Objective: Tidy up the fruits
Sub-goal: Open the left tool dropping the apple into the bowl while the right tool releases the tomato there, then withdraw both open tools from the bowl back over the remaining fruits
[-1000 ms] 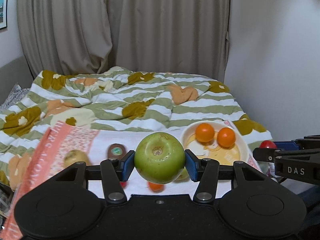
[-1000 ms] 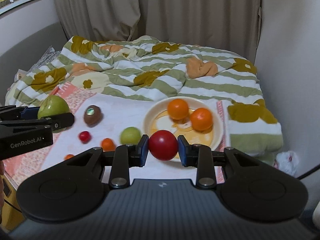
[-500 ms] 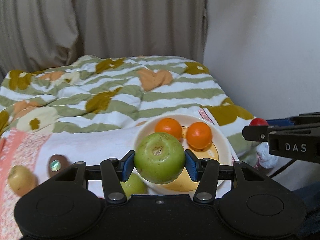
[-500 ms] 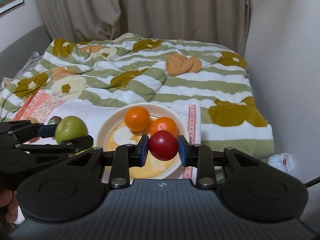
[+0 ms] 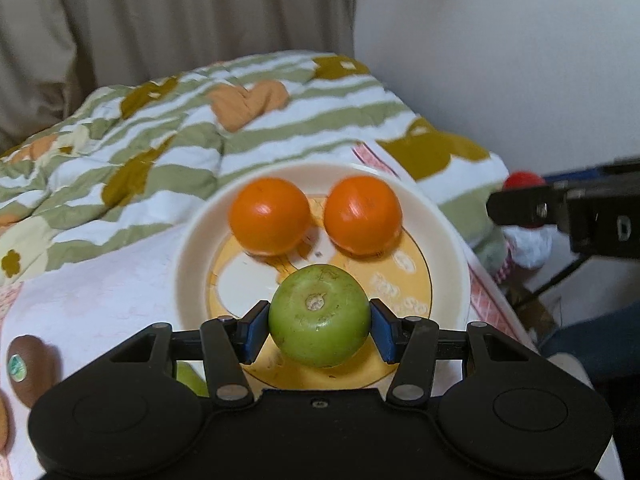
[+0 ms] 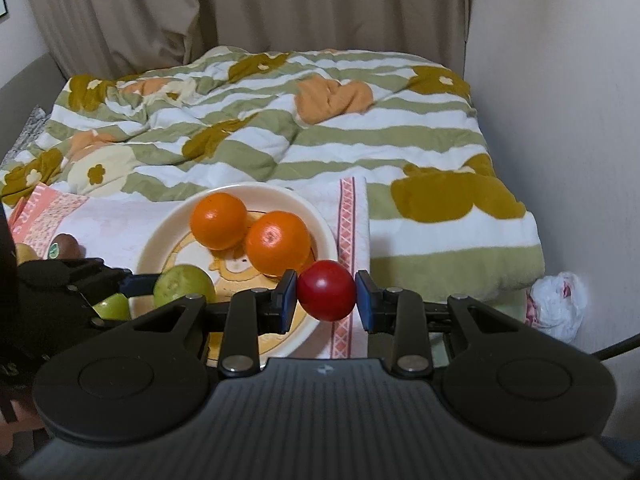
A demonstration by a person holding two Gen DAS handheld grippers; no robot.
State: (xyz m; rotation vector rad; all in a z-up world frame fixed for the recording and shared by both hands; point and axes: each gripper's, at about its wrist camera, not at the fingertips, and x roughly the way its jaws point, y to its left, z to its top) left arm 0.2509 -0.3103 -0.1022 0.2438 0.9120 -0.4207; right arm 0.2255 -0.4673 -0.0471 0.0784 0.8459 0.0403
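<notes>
A: Light, both views? 
B: Dim warm indoor, soft; src not visible. Small glare spots on oranges. 
A: Shadows? 
B: Faint, under fruit on plate. 
A: Sharpness? 
B: Left view motion-blurred, esp. bedding; right view crisper. 
A: Edges? 
B: Fisheye bend, dark corners, curtain bowed.

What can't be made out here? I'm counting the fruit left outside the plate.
- Small green fruit, left wrist view: mostly behind the left gripper.
- Kiwi, right wrist view: partly behind that gripper's body.
- Tan fruit, left wrist view: cut by the edge.
</notes>
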